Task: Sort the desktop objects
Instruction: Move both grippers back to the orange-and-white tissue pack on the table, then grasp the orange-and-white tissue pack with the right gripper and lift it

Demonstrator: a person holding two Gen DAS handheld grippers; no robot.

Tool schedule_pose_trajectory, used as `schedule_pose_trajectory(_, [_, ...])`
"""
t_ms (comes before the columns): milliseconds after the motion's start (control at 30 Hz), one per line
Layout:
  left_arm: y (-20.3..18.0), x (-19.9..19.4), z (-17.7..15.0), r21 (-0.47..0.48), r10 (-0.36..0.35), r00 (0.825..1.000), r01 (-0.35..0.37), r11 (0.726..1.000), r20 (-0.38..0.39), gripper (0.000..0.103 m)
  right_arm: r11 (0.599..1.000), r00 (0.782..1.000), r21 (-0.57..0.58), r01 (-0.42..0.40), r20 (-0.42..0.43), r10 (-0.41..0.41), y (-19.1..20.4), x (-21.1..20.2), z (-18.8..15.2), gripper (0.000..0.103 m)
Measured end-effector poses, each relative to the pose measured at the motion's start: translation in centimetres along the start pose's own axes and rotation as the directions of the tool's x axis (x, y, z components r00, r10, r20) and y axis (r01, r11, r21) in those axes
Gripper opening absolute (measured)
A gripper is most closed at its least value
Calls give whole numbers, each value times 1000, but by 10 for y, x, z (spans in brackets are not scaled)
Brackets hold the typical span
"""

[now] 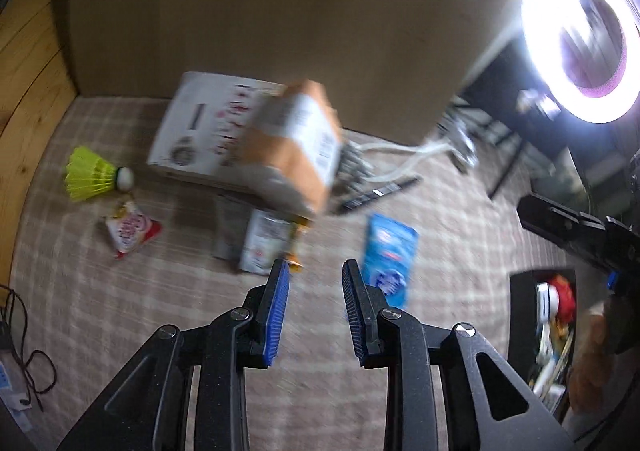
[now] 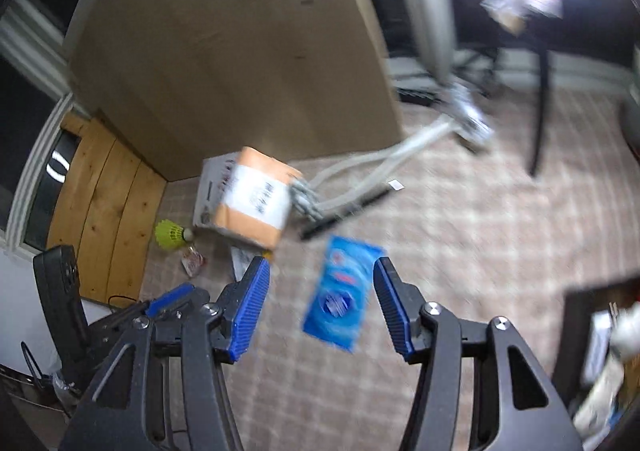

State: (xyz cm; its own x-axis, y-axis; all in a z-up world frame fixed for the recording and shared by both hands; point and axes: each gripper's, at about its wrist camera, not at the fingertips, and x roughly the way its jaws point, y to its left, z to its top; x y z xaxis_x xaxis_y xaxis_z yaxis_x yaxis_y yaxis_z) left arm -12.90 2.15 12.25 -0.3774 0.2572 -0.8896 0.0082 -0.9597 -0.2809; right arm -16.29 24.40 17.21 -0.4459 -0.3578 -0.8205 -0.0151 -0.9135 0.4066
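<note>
Both claws, left claw (image 1: pixel 315 271) and right claw (image 2: pixel 322 271), hang open and empty over the surface (image 1: pixel 120 331); blue packet (image 2: pixel 340 291) lies loose mid-surface, likely next pick; bin (image 1: pixel 520 315) waits at right edge.

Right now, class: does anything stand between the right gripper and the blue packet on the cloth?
Nothing visible does. The right gripper is open and the blue packet shows between its fingers with only checked cloth around.

Motion blur smears both views: print on the orange box (image 1: pixel 294 147) and blue packet (image 2: pixel 344 291) unreadable. Black bin (image 1: pixel 520 315) cut off at frame edge, contents indistinct.
</note>
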Motion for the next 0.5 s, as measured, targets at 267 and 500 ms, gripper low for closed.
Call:
schedule_pose_trajectory(267, [28, 35, 17, -116, -38, 999, 35, 993, -27, 26, 997, 999, -81, 8, -48, -12, 36, 85, 52, 54])
schedule_pose_trajectory(500, [24, 63, 26, -136, -67, 996, 60, 989, -51, 26, 995, 996, -91, -31, -83, 23, 50, 145, 82, 54])
